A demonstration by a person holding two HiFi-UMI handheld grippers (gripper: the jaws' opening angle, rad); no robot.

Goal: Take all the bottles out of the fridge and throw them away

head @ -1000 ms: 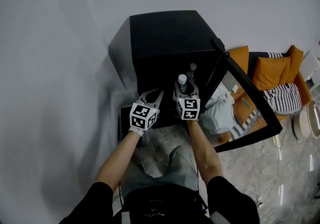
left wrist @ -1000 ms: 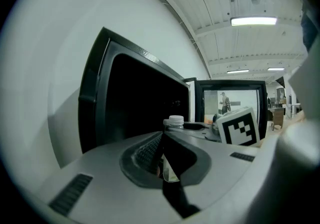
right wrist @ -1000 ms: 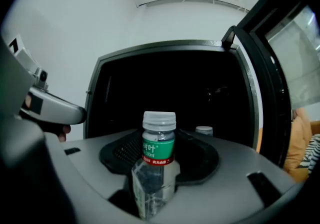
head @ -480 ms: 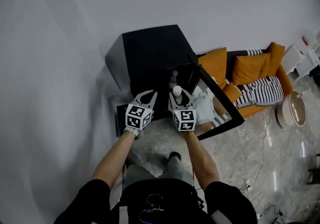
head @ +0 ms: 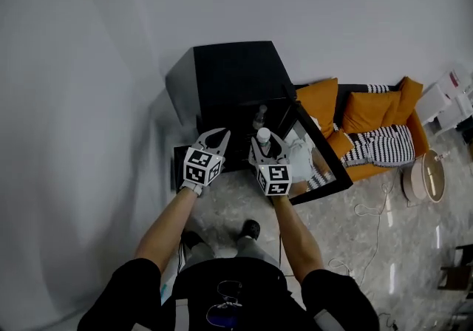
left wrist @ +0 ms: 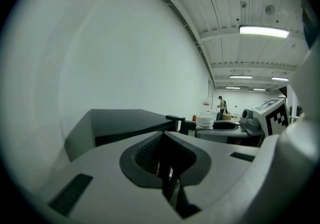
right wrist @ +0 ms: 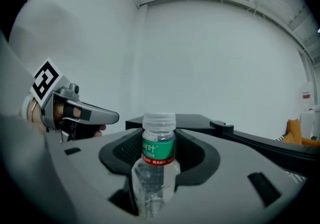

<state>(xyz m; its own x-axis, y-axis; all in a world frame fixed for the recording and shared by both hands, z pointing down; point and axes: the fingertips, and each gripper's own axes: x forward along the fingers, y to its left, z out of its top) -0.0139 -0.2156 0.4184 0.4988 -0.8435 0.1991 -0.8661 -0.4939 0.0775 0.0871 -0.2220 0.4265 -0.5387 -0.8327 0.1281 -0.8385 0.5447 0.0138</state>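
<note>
One bottle (right wrist: 158, 148) clamped in the right gripper (head: 267, 148), just outside the fridge (head: 233, 74); left gripper (head: 214, 137) pinched closed, empty. A second bottle (head: 260, 117) waits inside. Next: carry this one to disposal.

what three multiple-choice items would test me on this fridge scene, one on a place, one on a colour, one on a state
1. Where is the bottle with the green label?
A. on the floor
B. on the sofa
C. between the jaws of the right hand-held gripper

2. What colour is the fridge?
A. white
B. black
C. orange

3. How does the fridge door stand?
A. swung open
B. shut
C. taken off and lying flat

Answers:
1. C, since the right gripper view shows the jaws closed on the bottle's body.
2. B, since the head view shows a black cabinet against the pale wall.
3. A, since the head view shows the door angled out from the cabinet, towards the sofa.
</note>
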